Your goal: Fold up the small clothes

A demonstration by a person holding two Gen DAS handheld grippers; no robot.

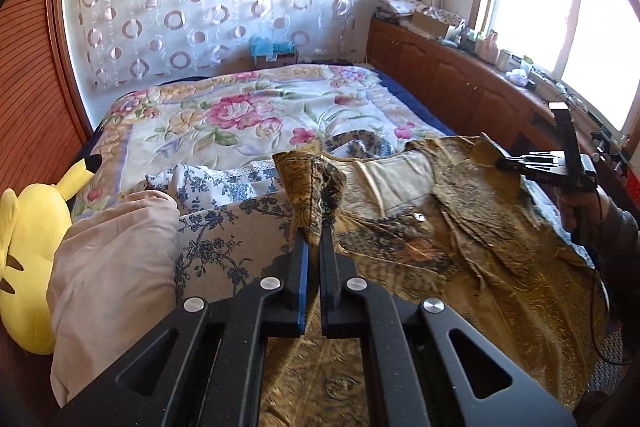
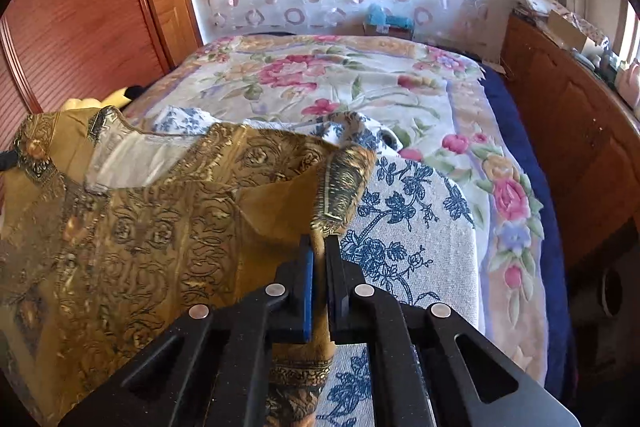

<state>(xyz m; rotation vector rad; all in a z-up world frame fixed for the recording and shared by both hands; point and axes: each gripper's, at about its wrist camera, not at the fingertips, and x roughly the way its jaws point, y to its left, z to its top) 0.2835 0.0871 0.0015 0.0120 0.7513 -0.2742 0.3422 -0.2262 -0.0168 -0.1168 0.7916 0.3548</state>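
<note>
Gold patterned garment (image 1: 460,247) spread across lower centre-right of frame, over the bed (image 1: 260,115). Left gripper (image 1: 314,227), centre: jaws clamped on its left corner, probably a sleeve. Right gripper (image 2: 319,247): jaws pinching the opposite corner.

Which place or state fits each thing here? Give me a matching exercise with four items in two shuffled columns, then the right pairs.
Things:
1. gold-brown patterned garment
2. yellow plush toy
3. white cloth with blue flower print
4. cluttered wooden cabinet

Places or states:
A. under the window
B. pinched by the jaws of both the left gripper and the right gripper
C. at the bed's left edge, beside a pink pillow
D. spread flat under the garment

Pairs: 1-B, 2-C, 3-D, 4-A
</note>
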